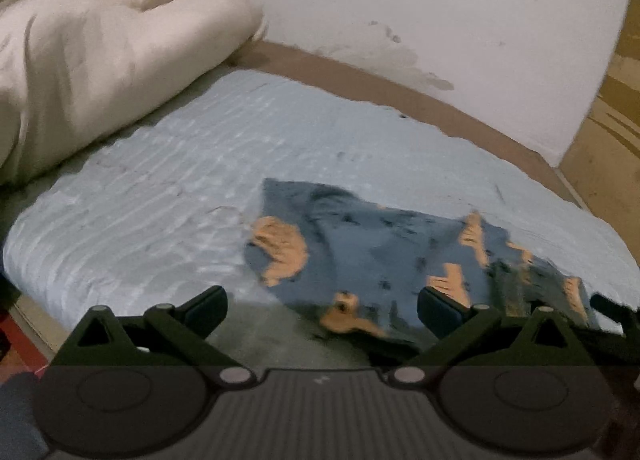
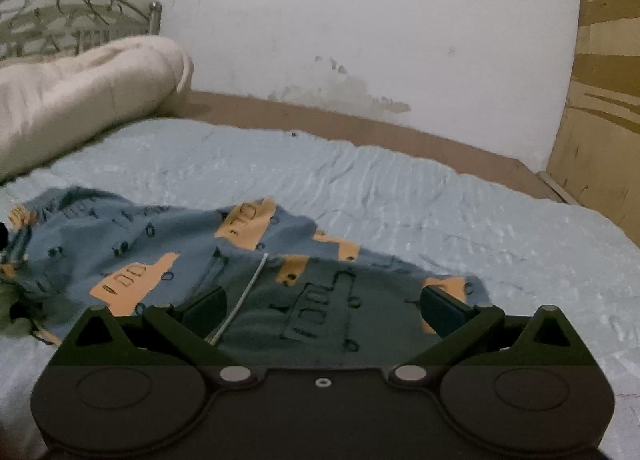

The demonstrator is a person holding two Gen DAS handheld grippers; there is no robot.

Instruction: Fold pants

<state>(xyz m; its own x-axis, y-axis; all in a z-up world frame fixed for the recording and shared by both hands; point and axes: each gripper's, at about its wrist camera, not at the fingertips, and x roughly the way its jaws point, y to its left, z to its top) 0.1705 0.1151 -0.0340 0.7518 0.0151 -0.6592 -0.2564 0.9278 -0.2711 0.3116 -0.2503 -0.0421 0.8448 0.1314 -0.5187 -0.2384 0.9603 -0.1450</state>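
We hover both grippers, left gripper (image 1: 322,306) and right gripper (image 2: 322,306), fingers spread wide and empty, above the printed pants (image 2: 192,252) on the bed (image 2: 440,196), ready to pinch.

Pants (image 2: 192,252): soft matt printed cloth under right gripper (image 2: 322,310). Bedsheet (image 2: 400,188) ahead: rippled textured fabric. Gripper: matt black plastic, metal pins.

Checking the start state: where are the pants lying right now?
The pants lie crumpled on the light blue bedspread, near its front edge: centre-left in the right wrist view, lower right in the left wrist view, well short of the cream pillow.
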